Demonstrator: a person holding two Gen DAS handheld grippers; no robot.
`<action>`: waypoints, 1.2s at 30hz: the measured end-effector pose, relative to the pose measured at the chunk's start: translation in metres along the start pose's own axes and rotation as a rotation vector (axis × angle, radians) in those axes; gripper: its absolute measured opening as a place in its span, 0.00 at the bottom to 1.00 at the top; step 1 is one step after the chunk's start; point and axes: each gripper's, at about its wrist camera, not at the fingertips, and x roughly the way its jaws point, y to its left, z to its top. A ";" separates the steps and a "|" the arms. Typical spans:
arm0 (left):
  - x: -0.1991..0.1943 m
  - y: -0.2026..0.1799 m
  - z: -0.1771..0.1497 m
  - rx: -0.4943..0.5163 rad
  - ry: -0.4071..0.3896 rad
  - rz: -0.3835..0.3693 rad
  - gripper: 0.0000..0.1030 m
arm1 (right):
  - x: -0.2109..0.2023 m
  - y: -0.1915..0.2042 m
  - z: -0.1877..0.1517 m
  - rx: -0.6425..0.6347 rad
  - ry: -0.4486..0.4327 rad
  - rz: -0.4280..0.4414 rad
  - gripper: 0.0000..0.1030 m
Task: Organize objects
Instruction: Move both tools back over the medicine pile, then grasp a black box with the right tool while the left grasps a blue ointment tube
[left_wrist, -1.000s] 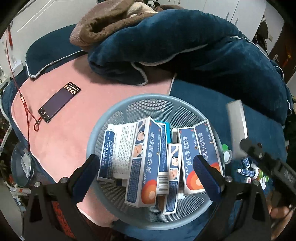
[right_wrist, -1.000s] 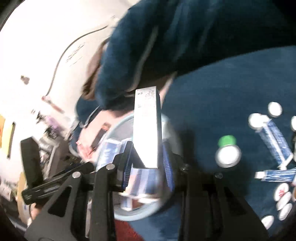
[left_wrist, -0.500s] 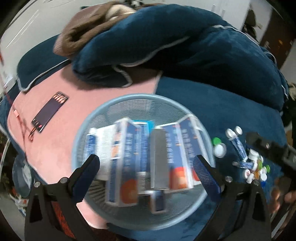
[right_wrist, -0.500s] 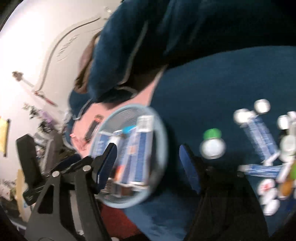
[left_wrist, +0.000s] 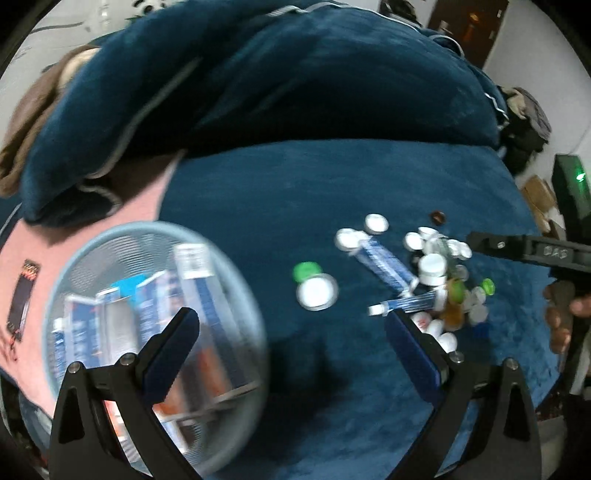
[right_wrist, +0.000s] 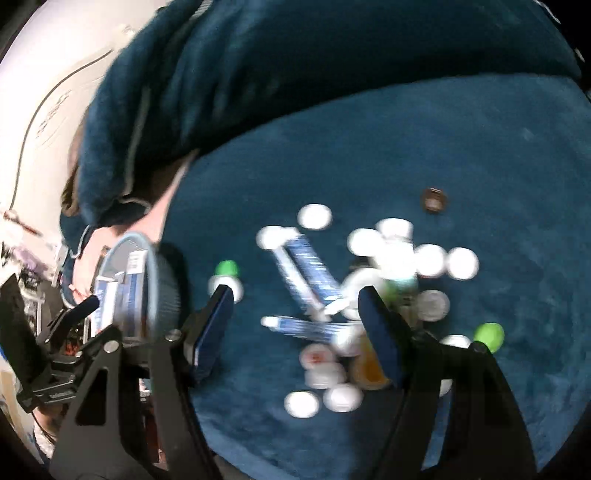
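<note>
Both views motion-blurred; detail limited.

L gripper (left_wrist: 291, 334): fingers spread wide, nothing between them, hovering over blue blanket (left_wrist: 332, 184) w/ left finger (left_wrist: 170, 354) over basket rim. R gripper (right_wrist: 295, 314): fingers spread apart, empty, above the loose pile.

Basket (left_wrist: 236, 280): round, pale blue mesh, sits at left, partly on pink sheet (left_wrist: 33, 243), partly on blue blanket. Holds several blue/white medicine boxes (left_wrist: 192, 280), leaning/stacked; print unreadable in blur.

Loose pile (left_wrist: 436, 280): right of basket, well apart from it, on blue blanket. White caps, small bottles, an amber bottle, 2 blue/white ointment tubes (left_wrist: 384, 262) crossing near one another. Green cap (left_wrist: 306, 270) and white round lid (left_wrist: 317, 292) touching, lying between basket and pile. Small brown round item (right_wrist: 434, 199) apart at far edge of pile. Second green cap (right_wrist: 489, 334) at pile's right side.

Phone (left_wrist: 22, 295): dark, flat on pink sheet, left of basket.

Rumpled blue duvet (left_wrist: 277, 74) heaped behind. R gripper body (left_wrist: 524, 247) visible in left view at right edge, w/ holder's hand (left_wrist: 565, 314) on handle.
</note>
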 end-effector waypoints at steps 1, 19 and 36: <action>0.005 -0.006 0.003 0.004 0.006 -0.012 0.98 | 0.004 -0.008 0.000 0.013 0.007 -0.005 0.69; 0.102 -0.068 0.024 -0.048 0.143 -0.065 0.97 | 0.067 -0.055 0.007 0.049 0.106 -0.127 0.24; 0.167 -0.096 0.029 0.042 0.280 -0.012 0.45 | 0.058 -0.072 0.003 0.118 0.087 -0.072 0.19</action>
